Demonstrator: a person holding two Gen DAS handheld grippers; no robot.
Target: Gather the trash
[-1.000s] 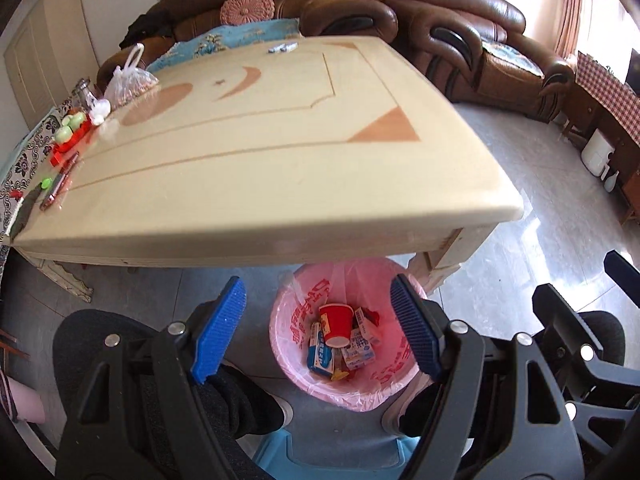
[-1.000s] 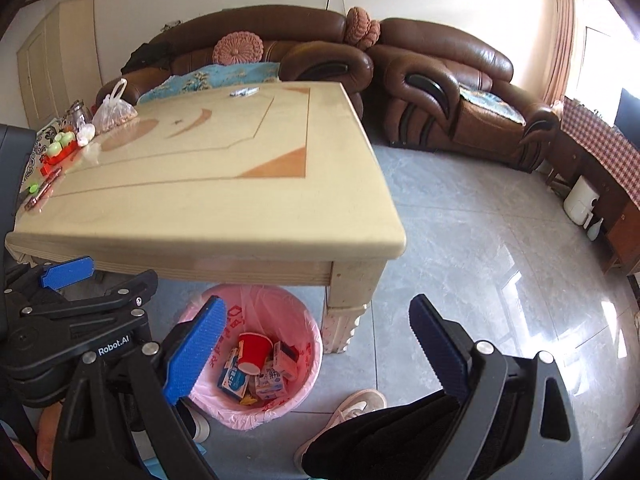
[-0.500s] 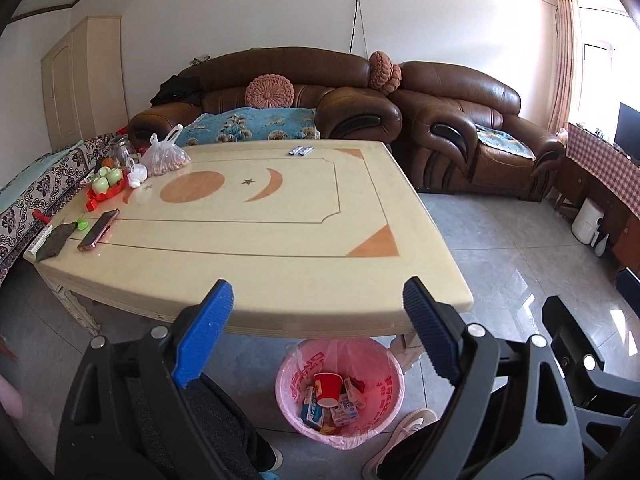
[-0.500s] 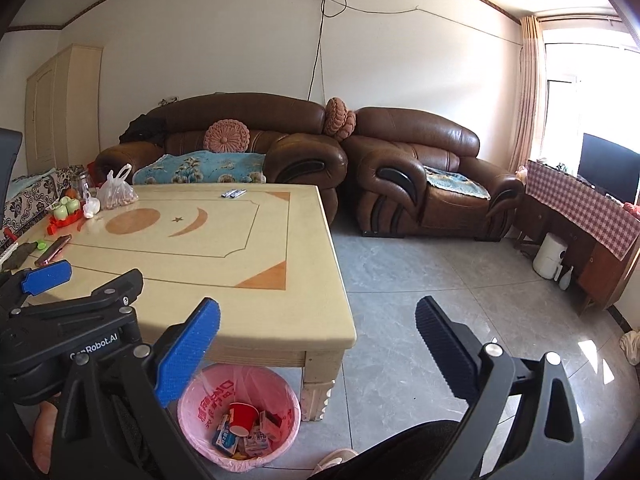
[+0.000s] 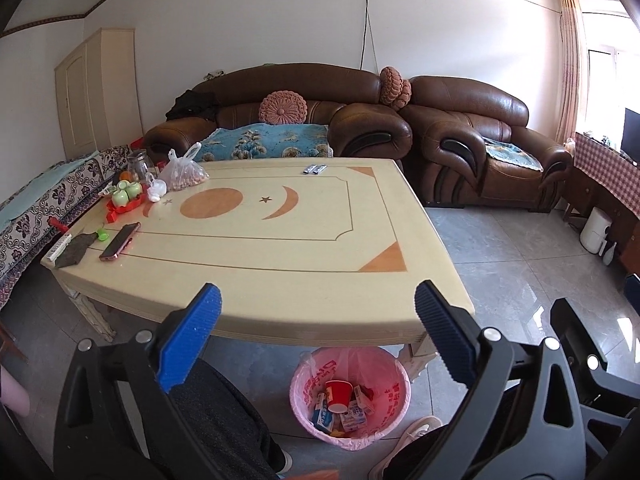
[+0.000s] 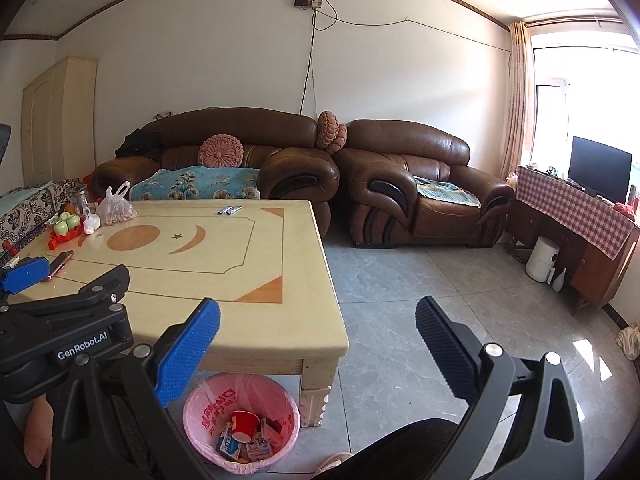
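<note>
Left gripper [image 5: 316, 330]: jaws spread wide, having just been opening; nothing between the blue pads.
Right gripper [image 6: 318, 346]: jaws spread wide, having just been opening; nothing between them. Its far finger [image 5: 576, 344] enters the left wrist view at the right edge, cut off.
Bin [image 5: 394, 416]: round, lined with a pink bag, on the floor under the near right corner of the table; its far rim is hidden by the table edge.
Trash in bin: red paper cup [image 5: 337, 395] upright among small cartons [image 5: 357, 410]; their print is too small to read.
Table [image 5: 280, 240]: cream top with orange inlay.
Far left corner: clear plastic bag [image 5: 182, 174] with brownish contents, glass jar [image 5: 138, 164], green cups on a red tray [image 5: 126, 198]; the items behind them overlap and cannot be told apart.
Near left edge: pink-cased phone [image 5: 120, 241], dark pouch [image 5: 74, 250], remote control [image 5: 58, 247] partly covered by the pouch.
Far edge: two small packets [image 5: 315, 169], type unclear.
Person: dark trouser legs [image 5: 216, 420] and a light shoe [image 5: 412, 436], cut off by the grippers.
</note>
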